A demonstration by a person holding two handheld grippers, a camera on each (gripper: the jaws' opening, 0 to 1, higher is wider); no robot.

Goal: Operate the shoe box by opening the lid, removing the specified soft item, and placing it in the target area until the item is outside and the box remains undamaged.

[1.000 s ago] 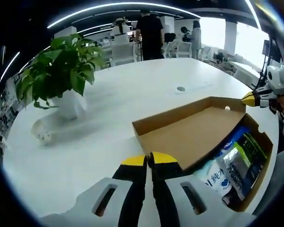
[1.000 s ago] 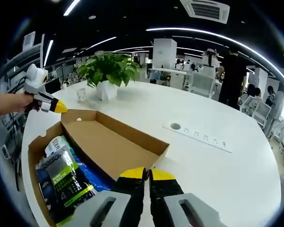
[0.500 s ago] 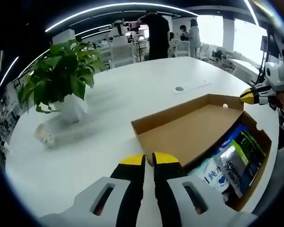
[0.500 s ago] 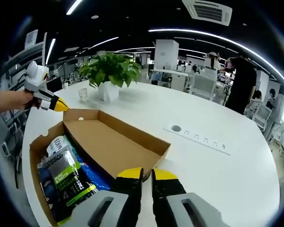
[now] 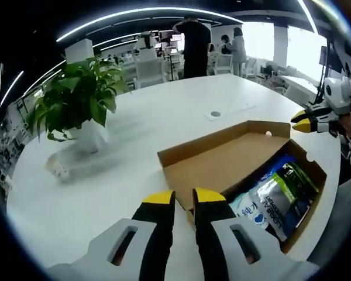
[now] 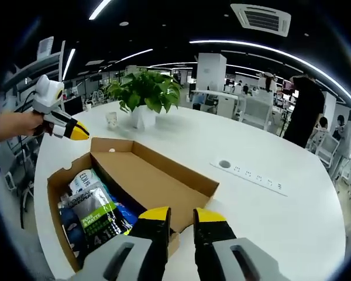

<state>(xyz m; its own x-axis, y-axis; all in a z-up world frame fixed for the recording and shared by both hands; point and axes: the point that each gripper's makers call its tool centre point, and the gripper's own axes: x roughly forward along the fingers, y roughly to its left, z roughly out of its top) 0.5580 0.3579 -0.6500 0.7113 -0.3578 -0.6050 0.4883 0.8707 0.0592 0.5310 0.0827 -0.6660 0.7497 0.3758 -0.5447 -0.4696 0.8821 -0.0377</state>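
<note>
At the near edge of the white table [image 5: 164, 117], the left gripper [image 5: 178, 199] and right gripper [image 6: 181, 215] are hovering with jaws slightly parted, holding nothing. Just beyond, the shoe box [image 6: 134, 181] is sitting with its lid [image 5: 222, 164] folded flat, exposing soft packets [image 6: 96, 202] still inside, ready for picking. Farther off, a potted plant [image 5: 76, 105] is standing well apart.
</note>
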